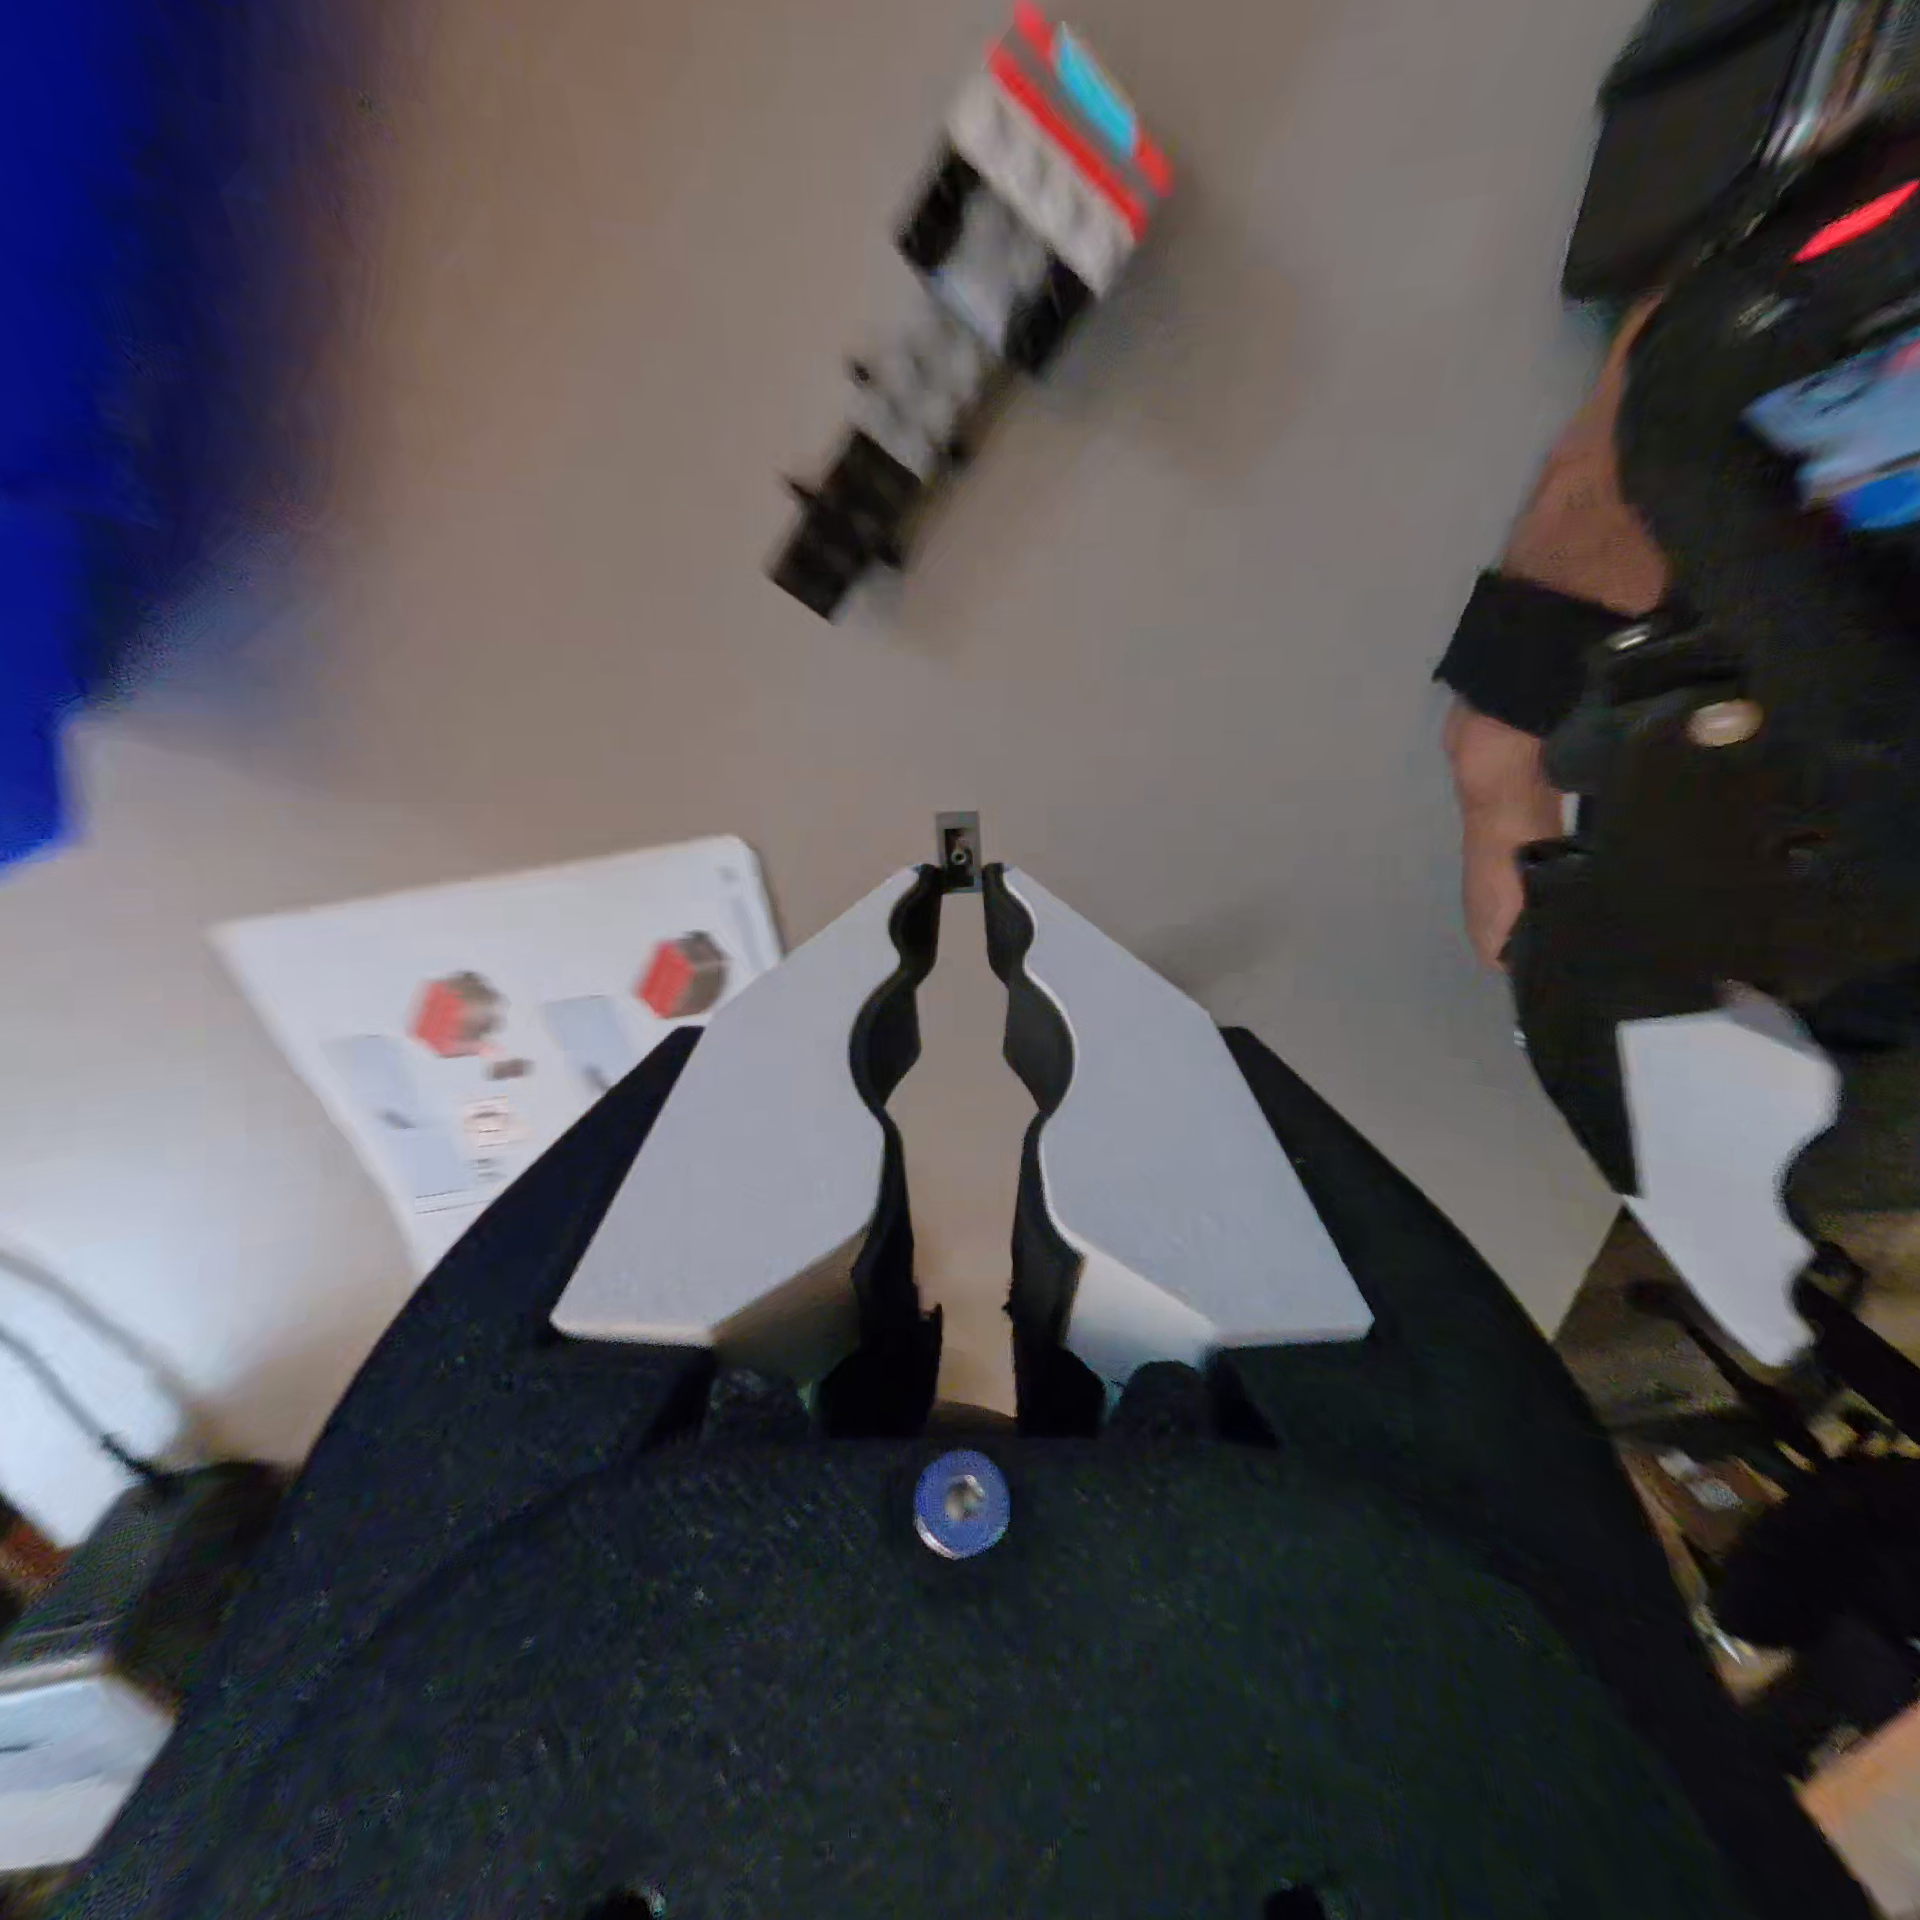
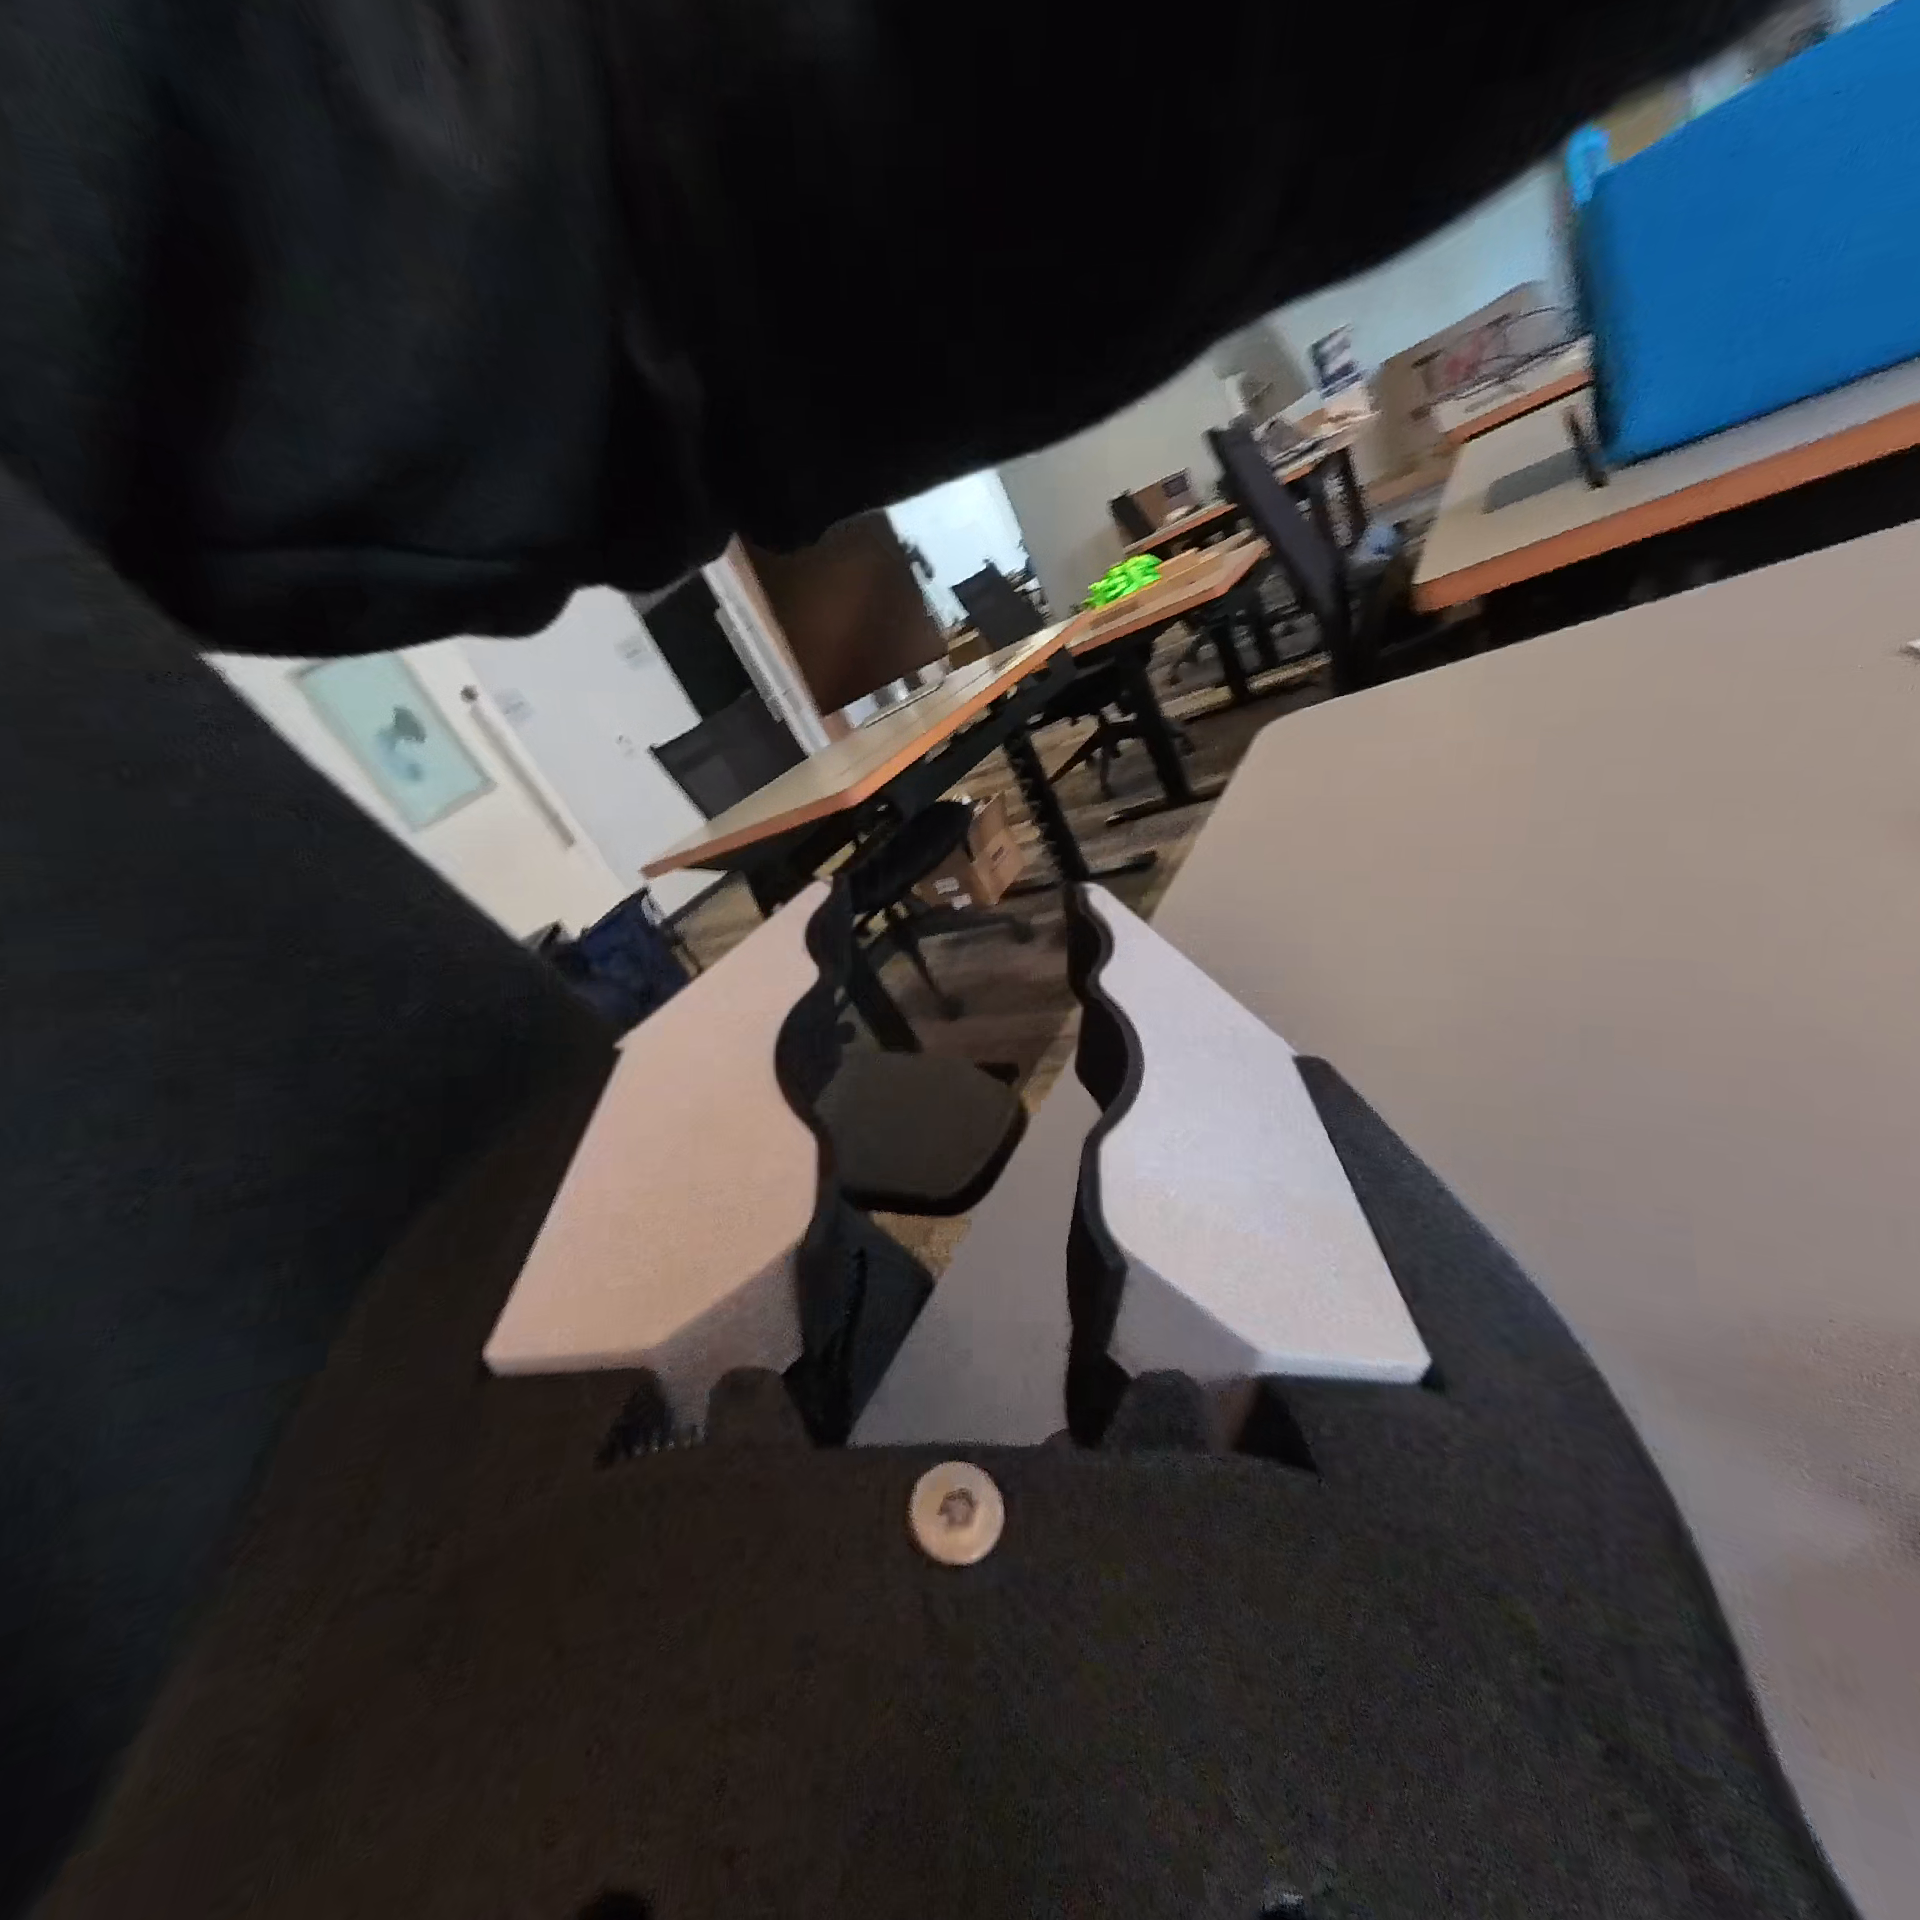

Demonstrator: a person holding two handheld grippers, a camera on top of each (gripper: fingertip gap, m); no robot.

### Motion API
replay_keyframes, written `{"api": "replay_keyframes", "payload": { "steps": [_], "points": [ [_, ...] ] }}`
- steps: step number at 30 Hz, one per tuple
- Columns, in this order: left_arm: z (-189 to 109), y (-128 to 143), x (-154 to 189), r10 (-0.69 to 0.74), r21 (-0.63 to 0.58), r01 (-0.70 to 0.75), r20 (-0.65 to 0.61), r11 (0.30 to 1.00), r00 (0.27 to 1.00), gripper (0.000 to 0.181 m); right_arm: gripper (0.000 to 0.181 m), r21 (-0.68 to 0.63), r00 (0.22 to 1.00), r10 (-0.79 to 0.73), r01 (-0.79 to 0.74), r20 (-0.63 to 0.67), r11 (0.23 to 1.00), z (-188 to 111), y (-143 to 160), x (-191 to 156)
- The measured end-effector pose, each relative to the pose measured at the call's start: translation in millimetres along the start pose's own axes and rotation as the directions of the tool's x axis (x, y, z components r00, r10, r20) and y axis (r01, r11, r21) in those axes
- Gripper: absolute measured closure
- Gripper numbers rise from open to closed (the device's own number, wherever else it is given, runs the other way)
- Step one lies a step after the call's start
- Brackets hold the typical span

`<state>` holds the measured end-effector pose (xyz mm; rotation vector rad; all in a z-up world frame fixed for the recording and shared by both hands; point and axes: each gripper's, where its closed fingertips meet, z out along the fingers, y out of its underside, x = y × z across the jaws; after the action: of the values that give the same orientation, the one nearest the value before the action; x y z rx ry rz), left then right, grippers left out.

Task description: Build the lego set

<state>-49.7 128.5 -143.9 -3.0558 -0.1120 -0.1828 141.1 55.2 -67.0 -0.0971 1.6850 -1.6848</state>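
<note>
In the left wrist view my left gripper [image 1: 958, 871] is shut on a small grey lego piece [image 1: 957, 847] with a dark hole, pinched at the fingertips above the beige table [image 1: 1247, 727]. A partly built lego model [image 1: 977, 312] of black, grey, red and light blue lies farther ahead on the table, blurred. The right gripper's black body [image 1: 1714, 831] and the hand holding it show at the right edge. In the right wrist view my right gripper [image 2: 951, 904] is open and empty, pointing off the table edge toward the room.
A white instruction sheet [image 1: 499, 1029] lies on the table to the left of my left gripper. A blue shape [image 1: 125, 416] blurs the upper left. Dark clothing [image 2: 520, 312] covers the top and left of the right wrist view. Desks and chairs [image 2: 935, 748] stand beyond the table [image 2: 1558, 935]. My right fingertips sit around 20 cm from my left ones.
</note>
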Motion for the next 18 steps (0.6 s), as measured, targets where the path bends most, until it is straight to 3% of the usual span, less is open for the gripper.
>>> {"api": "replay_keyframes", "payload": {
  "steps": [1, 5, 11, 15, 18],
  "points": [
    [11.5, 7.1, 7.5, -0.006, -0.019, 0.006, -0.016, 1.000, 1.000, 0.172, 0.140, -0.015, 1.000, -0.004, 0.005, 0.020, 1.000, 2.1, 2.9, -4.8],
    [38.6, 18.9, 20.3, -0.010, -0.066, 0.009, -0.024, 0.998, 1.000, 0.172, 0.140, -0.001, 0.999, 0.031, -0.031, 0.023, 1.000, 1.5, 1.6, -2.7],
    [47.0, 19.4, 22.9, -0.017, -0.070, 0.013, -0.052, 0.997, 0.999, 0.167, 0.140, 0.026, 0.997, 0.071, -0.071, 0.009, 0.997, -1.2, -2.3, 3.8],
    [29.8, 5.5, 11.1, -0.022, -0.003, 0.022, -0.052, 1.000, 0.998, 0.163, 0.140, 0.018, 0.998, 0.058, -0.058, 0.008, 0.998, -0.4, -0.9, 2.4],
    [-0.1, -24.7, -13.8, -0.005, 0.121, 0.006, -0.015, 0.993, 1.000, 0.162, 0.140, 0.024, 0.998, 0.068, -0.068, 0.008, 0.997, -1.0, -1.7, 3.5]
  ]
}}
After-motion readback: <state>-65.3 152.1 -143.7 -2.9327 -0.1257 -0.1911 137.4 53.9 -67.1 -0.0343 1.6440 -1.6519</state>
